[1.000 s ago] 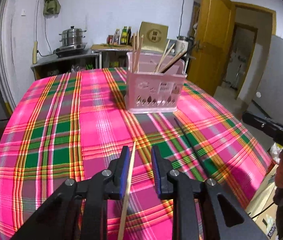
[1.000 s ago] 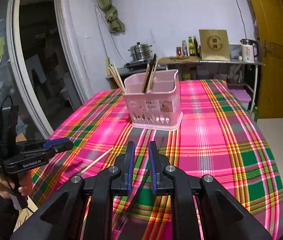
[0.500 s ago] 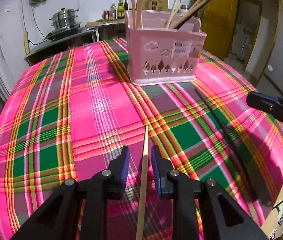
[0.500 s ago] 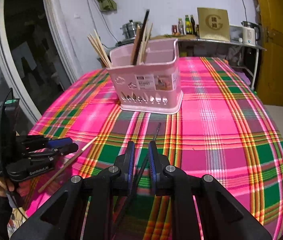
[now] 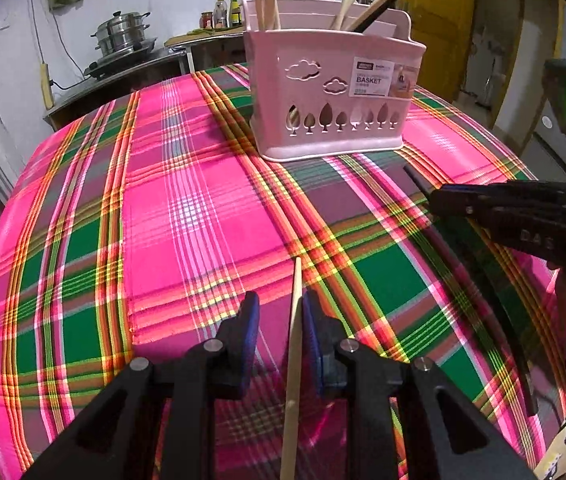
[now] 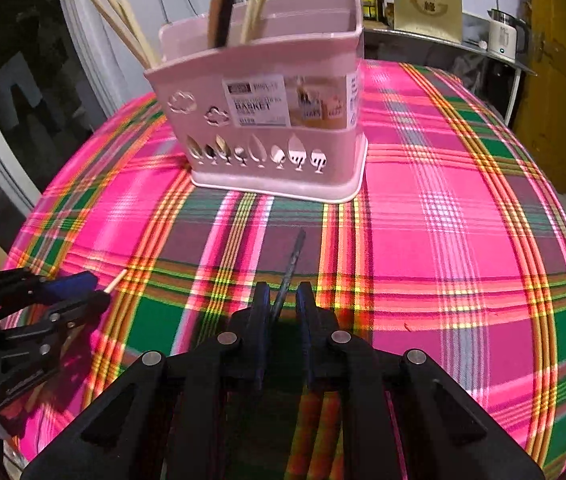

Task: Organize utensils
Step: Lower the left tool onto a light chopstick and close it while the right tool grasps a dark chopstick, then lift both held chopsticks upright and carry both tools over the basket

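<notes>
A pink utensil basket (image 5: 315,148) (image 6: 323,148) stands on the plaid tablecloth (image 5: 187,184) and holds several wooden chopsticks and a dark one. A loose wooden chopstick (image 5: 297,280) lies on the cloth and runs between the jaws of my left gripper (image 5: 279,300), close to the right pad; the jaws stand apart, open. A loose black chopstick (image 6: 293,256) lies on the cloth and passes between the jaws of my right gripper (image 6: 283,290), with a gap on both sides. In each wrist view the other gripper (image 5: 443,200) (image 6: 91,290) shows low over the cloth.
The round table's edge drops off at the left and right. Behind it are a counter with a steel steamer pot (image 5: 121,38), bottles (image 5: 235,8), a kettle (image 6: 503,38) and a yellow door (image 5: 439,20). A person's hand holds the left gripper's handle at the left edge.
Both grippers moved forward and down towards the cloth and the basket. The wooden chopstick shifted from my left gripper's left pad towards its right pad. The jaw gaps look the same.
</notes>
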Motion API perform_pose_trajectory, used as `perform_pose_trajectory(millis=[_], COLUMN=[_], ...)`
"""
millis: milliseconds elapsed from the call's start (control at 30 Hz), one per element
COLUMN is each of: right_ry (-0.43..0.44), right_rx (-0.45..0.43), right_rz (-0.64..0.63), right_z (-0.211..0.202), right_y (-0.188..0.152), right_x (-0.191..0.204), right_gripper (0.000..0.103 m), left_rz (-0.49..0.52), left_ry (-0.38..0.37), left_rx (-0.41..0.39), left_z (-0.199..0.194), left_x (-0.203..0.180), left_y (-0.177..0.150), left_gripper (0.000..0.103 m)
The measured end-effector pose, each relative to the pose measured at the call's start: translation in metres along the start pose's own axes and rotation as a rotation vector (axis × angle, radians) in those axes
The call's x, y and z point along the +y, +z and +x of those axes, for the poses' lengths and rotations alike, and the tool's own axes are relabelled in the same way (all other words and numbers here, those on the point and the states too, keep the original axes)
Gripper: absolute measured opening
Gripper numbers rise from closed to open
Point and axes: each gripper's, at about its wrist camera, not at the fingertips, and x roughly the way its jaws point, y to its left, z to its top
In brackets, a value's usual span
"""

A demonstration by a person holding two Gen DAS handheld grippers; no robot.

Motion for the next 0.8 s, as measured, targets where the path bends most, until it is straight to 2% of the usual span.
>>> perform_pose_trajectory(millis=[100, 333, 500, 600, 800], right_ry=[-0.021, -0.111, -0.087, -0.035, 0.023], right_rx=[0.006, 0.040, 0.057, 0.061, -0.011], right_rz=[-0.006, -0.072, -0.057, -0.013, -0.001], right_z=[0.003, 0.007, 0.010, 0.009, -0.015], right_y=[0.004, 0.007, 0.011, 0.013, 0.018], right_x=[0.004, 0.023, 0.018, 0.011, 0.010], right_gripper=[0.014, 0.014, 0.008, 0.007, 0.007], left_rz=[0.012, 0.024, 0.021, -0.001, -0.054], left_ry=[0.018, 0.045, 0.048, 0.036, 0.032], left_rx=[0.006, 0.027, 0.041, 0.049, 0.002], left_z=[0.001, 0.001, 0.002, 0.003, -0.015], left_x=[-0.003, -0.007, -0.008, -0.005, 0.006], left_y=[0.002, 0.003, 0.005, 0.007, 0.017], left_gripper=[0.023, 0.009, 0.006, 0.006, 0.006])
